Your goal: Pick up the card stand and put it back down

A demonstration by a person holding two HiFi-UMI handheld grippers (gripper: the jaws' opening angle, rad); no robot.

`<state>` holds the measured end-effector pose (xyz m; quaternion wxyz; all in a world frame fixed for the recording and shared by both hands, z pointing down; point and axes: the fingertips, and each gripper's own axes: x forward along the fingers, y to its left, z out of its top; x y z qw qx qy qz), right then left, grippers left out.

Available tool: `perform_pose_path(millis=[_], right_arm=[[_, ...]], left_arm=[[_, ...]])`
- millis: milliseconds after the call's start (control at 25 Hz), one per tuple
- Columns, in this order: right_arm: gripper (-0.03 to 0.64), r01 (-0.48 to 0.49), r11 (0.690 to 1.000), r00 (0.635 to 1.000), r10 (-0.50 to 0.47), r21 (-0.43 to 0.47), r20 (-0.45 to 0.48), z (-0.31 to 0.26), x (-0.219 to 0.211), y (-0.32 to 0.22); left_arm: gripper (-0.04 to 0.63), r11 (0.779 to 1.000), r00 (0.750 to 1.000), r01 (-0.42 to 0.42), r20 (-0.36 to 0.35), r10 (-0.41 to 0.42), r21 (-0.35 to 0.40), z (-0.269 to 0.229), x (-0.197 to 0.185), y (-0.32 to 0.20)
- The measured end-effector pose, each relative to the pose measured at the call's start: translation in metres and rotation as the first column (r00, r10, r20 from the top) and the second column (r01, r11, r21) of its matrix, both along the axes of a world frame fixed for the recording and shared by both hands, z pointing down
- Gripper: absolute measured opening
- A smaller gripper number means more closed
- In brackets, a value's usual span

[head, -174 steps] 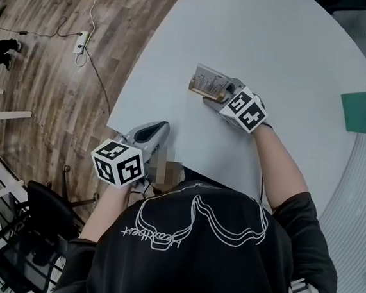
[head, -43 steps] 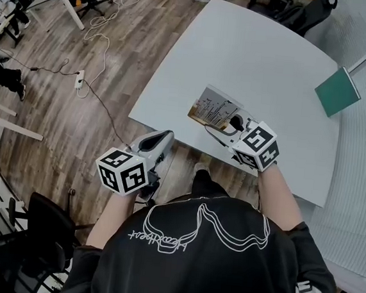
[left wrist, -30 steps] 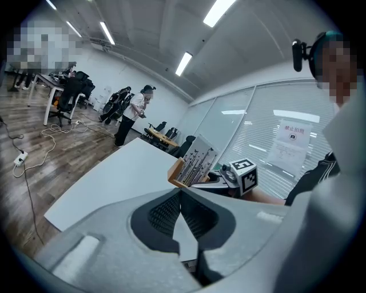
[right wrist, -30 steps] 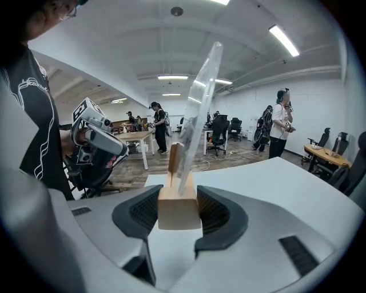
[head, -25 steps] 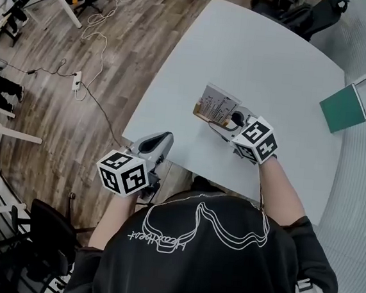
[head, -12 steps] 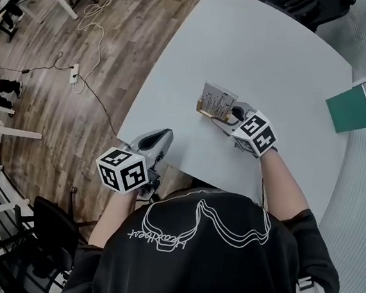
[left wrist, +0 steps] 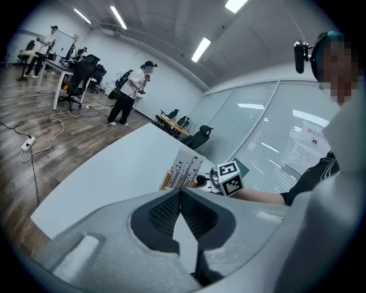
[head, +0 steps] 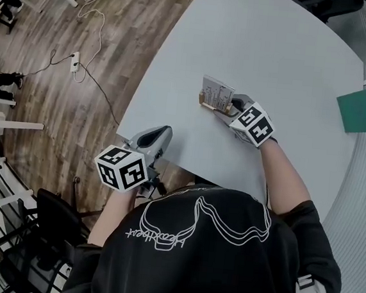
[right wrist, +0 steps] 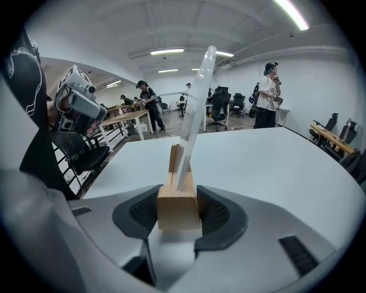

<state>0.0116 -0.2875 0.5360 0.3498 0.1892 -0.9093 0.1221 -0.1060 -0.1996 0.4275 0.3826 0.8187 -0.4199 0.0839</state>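
The card stand (head: 216, 94) is a small wooden block with a clear upright card holder showing printed lines. It stands near the middle of the white table (head: 294, 57). My right gripper (head: 228, 108) is shut on its wooden base (right wrist: 178, 206), with a pad pressed on each side, and the clear holder (right wrist: 194, 109) rises straight up in front. I cannot tell whether the base touches the table or hangs just above it. My left gripper (head: 161, 135) hovers at the table's near left edge, shut and empty (left wrist: 180, 197). From there the card stand (left wrist: 182, 170) shows ahead.
A green book (head: 361, 109) lies at the table's right edge. Left of the table is wooden floor with a cable and power strip (head: 73, 61). A black chair (head: 54, 217) stands behind my left side. People and desks fill the office beyond.
The right gripper has brought the card stand lower and more upright, toward the table top, still gripping its base. The left gripper has stayed in place.
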Motion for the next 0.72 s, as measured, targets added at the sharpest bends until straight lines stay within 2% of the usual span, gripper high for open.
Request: perform_pose_path(millis=[560,720], right_arm=[[0.186,0.050,0.998,0.996,-0.048,0.028,-0.073,0.033,-0.001,-0.005],[0.186,0.041,0.999,0.997,-0.039,0.024,-0.060,0.035,-0.002,-0.005]], left_arm=[[0.012,0.999,1.000,0.021,-0.012,-0.021,-0.030,0.013,-0.008,0.004],[0.012,1.000,1.000,0.017,-0.017,-0.017,-0.023,0.011,-0.008,0.004]])
